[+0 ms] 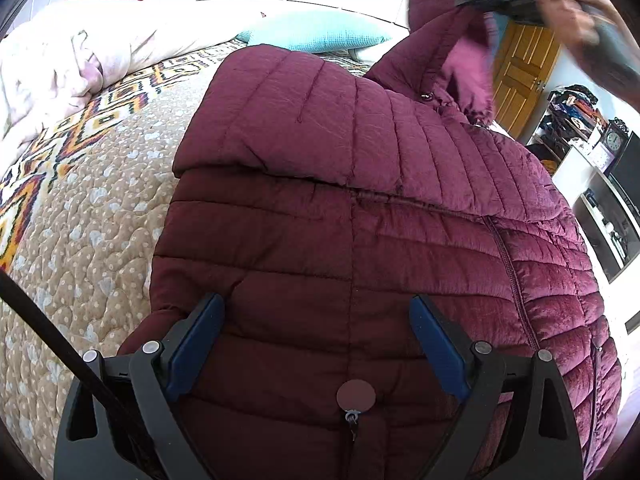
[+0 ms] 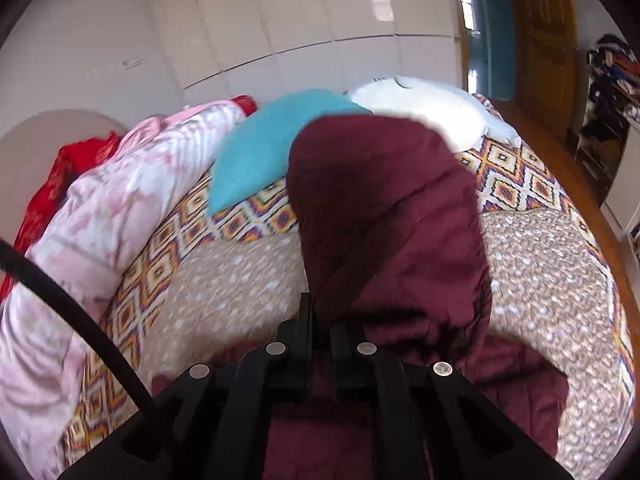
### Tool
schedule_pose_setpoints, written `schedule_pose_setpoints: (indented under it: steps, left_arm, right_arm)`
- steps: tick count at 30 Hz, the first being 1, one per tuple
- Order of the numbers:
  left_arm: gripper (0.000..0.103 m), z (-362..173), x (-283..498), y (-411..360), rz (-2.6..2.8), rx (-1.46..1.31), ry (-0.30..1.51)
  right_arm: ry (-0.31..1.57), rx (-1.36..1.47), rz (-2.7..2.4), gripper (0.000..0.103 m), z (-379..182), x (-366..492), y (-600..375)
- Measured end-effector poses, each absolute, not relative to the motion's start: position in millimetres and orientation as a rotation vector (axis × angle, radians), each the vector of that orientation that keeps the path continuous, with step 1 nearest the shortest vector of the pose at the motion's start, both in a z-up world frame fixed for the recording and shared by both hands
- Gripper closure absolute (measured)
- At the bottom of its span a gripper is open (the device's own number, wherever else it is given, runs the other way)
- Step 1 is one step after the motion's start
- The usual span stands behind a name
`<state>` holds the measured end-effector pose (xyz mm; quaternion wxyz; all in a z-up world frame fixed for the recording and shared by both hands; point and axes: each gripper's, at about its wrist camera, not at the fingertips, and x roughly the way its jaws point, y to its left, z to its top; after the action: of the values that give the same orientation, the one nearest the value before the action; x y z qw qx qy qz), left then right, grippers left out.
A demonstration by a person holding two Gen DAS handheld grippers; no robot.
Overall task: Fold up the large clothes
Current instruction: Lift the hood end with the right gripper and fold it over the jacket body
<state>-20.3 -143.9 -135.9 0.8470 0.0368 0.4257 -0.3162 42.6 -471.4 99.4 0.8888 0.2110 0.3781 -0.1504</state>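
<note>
On the quilted bedspread [image 1: 80, 240] lies the maroon puffer jacket [image 1: 340, 220]; above its lower part, the left gripper [image 1: 316, 340] hovers spread wide, apparently ready to pin it. Farther right, the right gripper [image 2: 320, 320] pinches a sleeve [image 2: 384, 216], lifting it, likely to fold inward.

The jacket [image 1: 360, 208] lay on the bed [image 1: 92, 248], its one sleeve [image 2: 384, 208] lifted above the quilt in the closed right gripper [image 2: 320, 320]. The left gripper [image 1: 316, 320] hung over the jacket's lower part, jaws apart. Behind the jacket lay a cushion [image 1: 316, 34] and, left of it, a heaped blanket [image 1: 68, 60]. A door [image 1: 520, 76] and shelves [image 1: 568, 120] stood right of the bed.
</note>
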Motion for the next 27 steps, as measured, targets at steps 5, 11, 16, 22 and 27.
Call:
schedule_pose_setpoints:
  steps: [5,11,16,22,27]
  left_arm:
    - [0.010,-136,-21,-142,-0.673,0.066,0.898]
    - [0.010,-135,-18,-138,-0.689,0.030,0.899]
    - [0.010,-134,-18,-137,-0.691,0.025,0.900]
    - [0.010,-134,-17,-138,-0.690,0.027,0.901]
    - [0.010,-134,-17,-137,-0.693,0.022,0.901]
  right_arm:
    - [0.849,0.443,-0.242,0.097,67,-28,-407]
    - [1.025,0.433,-0.172,0.095,12,-96,-364]
    - [0.973,0.348,-0.192,0.068,53,-143,-365]
    - [0.834,0.116,-0.411,0.039,93,-116,-383]
    - [0.959,0.192,-0.503,0.076,36,-46,-429]
